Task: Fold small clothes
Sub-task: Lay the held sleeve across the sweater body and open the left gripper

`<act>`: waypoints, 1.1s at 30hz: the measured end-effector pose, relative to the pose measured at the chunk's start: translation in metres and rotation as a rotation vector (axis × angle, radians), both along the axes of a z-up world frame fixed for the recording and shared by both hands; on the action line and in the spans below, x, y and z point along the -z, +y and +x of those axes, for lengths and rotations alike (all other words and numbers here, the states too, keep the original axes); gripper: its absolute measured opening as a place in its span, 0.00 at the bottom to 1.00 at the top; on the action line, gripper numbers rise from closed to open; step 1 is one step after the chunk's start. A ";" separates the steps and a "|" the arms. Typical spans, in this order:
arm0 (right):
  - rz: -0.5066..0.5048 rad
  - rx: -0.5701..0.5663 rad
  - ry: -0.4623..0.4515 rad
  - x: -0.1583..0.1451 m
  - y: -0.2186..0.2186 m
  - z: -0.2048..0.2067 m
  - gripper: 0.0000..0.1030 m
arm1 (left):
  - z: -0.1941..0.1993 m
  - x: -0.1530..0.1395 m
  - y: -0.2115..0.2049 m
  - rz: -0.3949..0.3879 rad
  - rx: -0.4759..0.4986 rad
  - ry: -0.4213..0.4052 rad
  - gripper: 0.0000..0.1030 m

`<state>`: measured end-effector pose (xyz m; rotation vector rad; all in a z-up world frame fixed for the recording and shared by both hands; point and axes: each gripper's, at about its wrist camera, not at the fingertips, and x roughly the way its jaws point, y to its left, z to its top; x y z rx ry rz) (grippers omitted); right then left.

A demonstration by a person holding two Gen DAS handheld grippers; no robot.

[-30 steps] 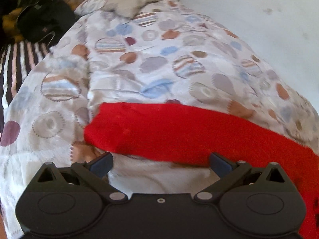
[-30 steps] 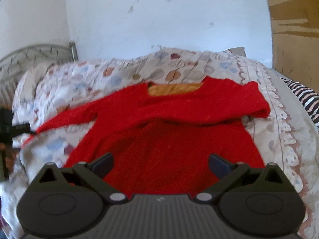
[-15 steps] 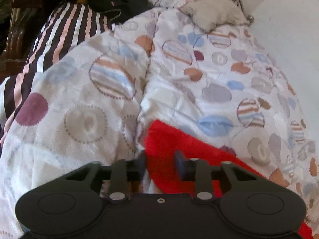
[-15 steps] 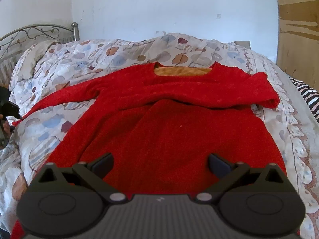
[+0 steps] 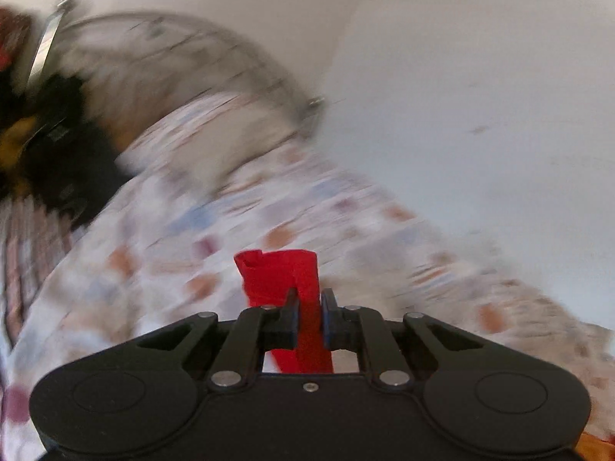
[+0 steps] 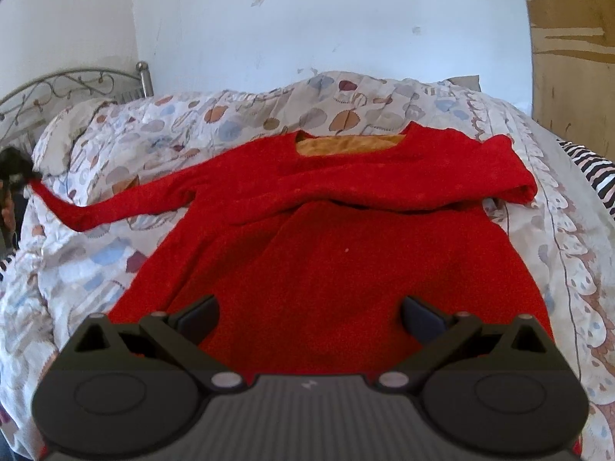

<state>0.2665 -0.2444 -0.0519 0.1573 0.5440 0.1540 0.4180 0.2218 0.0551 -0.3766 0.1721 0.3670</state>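
Note:
A red sweater [image 6: 346,253] lies spread on the patterned duvet, neck at the far side. Its right sleeve is folded across the chest. Its left sleeve [image 6: 115,207] stretches out to the left, its end lifted by my left gripper [image 6: 15,169] at the frame's edge. In the left wrist view, which is blurred by motion, my left gripper [image 5: 309,303] is shut on the red sleeve cuff [image 5: 280,276], which sticks up between the fingers. My right gripper [image 6: 309,315] is open and empty, hovering over the sweater's lower hem.
The duvet [image 6: 96,269] covers the bed. A metal headboard [image 6: 69,80] stands at the left, against a white wall. A wooden panel [image 6: 569,57] stands at the right. Dark bags [image 5: 57,161] lie on a striped sheet beyond the duvet.
My left gripper closed on the sleeve cuff and lifted it, swinging upward. The right gripper stayed open and moved slightly closer over the sweater.

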 end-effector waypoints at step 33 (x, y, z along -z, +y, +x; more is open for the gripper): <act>0.026 0.365 -0.008 -0.003 -0.132 -0.074 1.00 | -0.018 0.075 -0.365 0.241 1.017 0.230 0.35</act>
